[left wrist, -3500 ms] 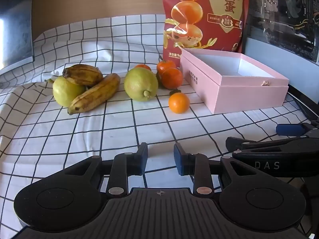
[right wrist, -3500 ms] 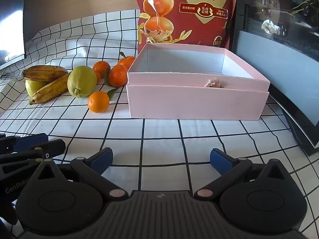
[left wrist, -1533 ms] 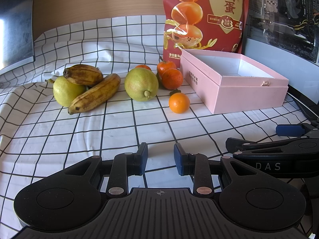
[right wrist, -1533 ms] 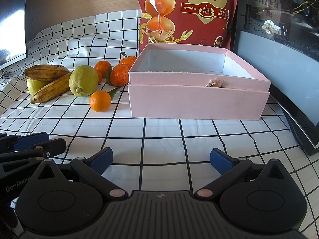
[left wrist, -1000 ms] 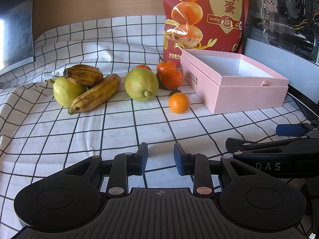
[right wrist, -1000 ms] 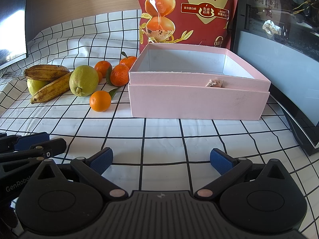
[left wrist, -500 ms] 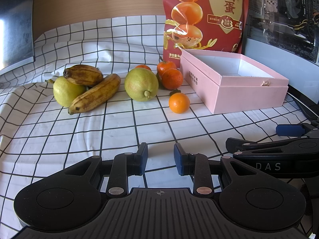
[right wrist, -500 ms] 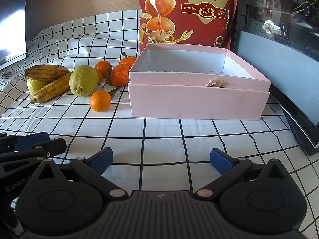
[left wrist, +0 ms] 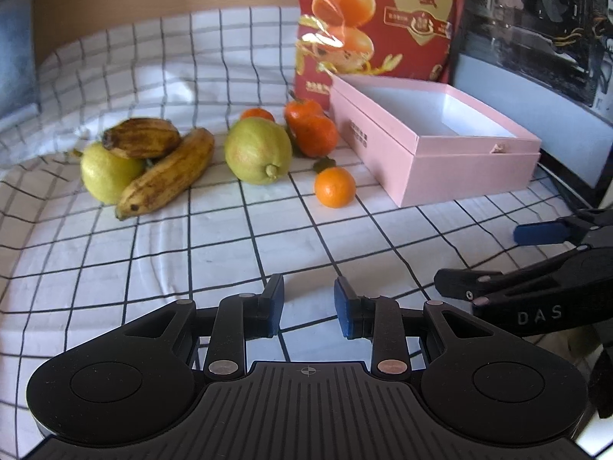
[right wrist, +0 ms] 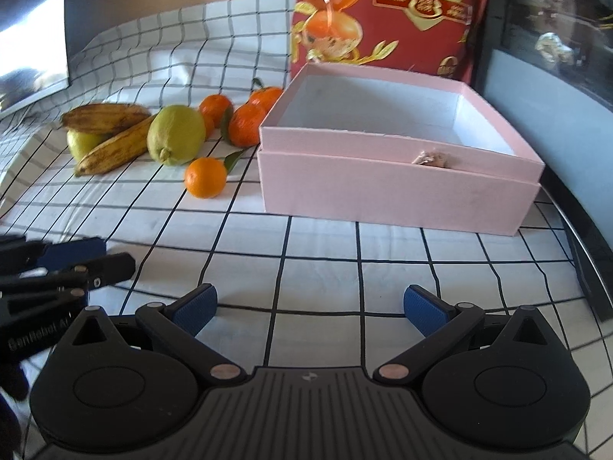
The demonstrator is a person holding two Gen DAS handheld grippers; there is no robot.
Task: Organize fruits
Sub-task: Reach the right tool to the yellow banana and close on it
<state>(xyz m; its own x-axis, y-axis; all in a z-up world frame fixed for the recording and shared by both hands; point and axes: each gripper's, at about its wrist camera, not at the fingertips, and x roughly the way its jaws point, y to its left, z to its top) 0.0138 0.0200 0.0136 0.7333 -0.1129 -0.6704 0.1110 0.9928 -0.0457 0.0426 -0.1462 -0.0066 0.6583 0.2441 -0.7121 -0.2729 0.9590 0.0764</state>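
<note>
On the checked cloth [left wrist: 214,253] lie two brown-spotted bananas [left wrist: 168,172], two yellow-green lemons [left wrist: 257,150], a cluster of oranges [left wrist: 312,128] and one small orange [left wrist: 334,187] apart in front. To their right stands an open pink box [left wrist: 440,153] with nothing inside. My left gripper [left wrist: 308,306] hovers low over bare cloth well short of the fruit, its jaws a narrow gap apart around nothing. In the right wrist view my right gripper [right wrist: 310,306] stands wide open in front of the pink box [right wrist: 398,191], with the small orange [right wrist: 205,177] to its far left.
A tall red snack bag [left wrist: 379,19] stands behind the box. A computer case with a glass side [left wrist: 536,38] borders the right edge, and a dark monitor [right wrist: 30,50] the far left. One of the left gripper's fingers [right wrist: 76,249] shows at the left in the right wrist view.
Both views have tipped downward a little, so the fruit, box and bag sit higher in frame and more of the box's inside shows. Neither gripper's jaws have changed.
</note>
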